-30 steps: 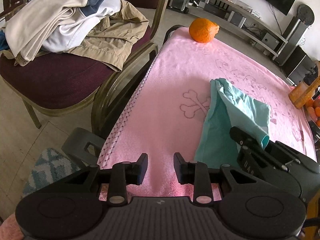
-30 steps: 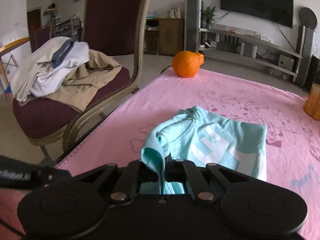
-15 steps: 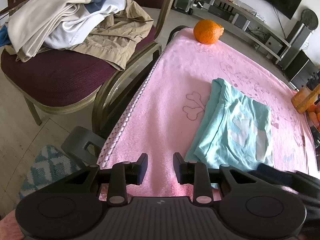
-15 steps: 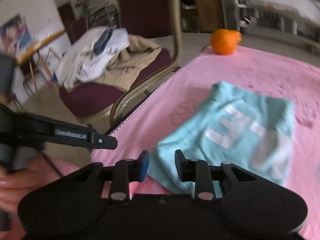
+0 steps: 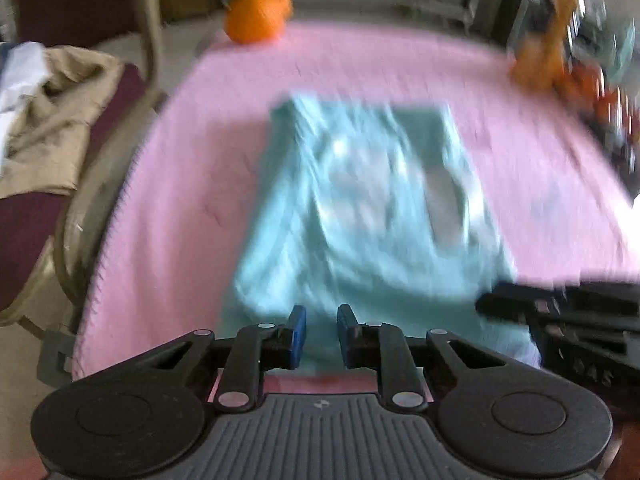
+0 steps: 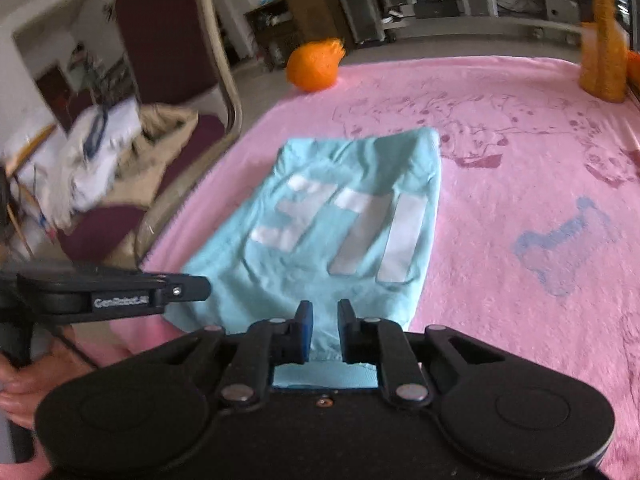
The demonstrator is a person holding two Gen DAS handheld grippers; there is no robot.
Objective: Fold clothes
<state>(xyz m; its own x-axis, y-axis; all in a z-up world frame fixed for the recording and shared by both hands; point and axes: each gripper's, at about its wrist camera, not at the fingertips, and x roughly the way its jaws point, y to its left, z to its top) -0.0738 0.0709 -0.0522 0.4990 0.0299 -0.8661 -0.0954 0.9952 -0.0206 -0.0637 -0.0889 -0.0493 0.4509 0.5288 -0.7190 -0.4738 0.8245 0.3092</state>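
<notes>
A light teal shirt with white print lies folded flat on the pink blanket; it also shows, blurred, in the left wrist view. My left gripper is open, its fingers over the shirt's near edge. My right gripper is open over the shirt's near hem, with cloth showing between and below the fingers. The left gripper shows at the left of the right wrist view, and the right gripper at the right of the left wrist view.
An orange round object sits at the blanket's far edge. An orange bottle and clutter stand at the far right. A maroon chair with a pile of clothes stands to the left of the table.
The right gripper let go of the shirt and opened; the shirt now lies flat. The left gripper swung right to the shirt's near edge. Both views moved fast.
</notes>
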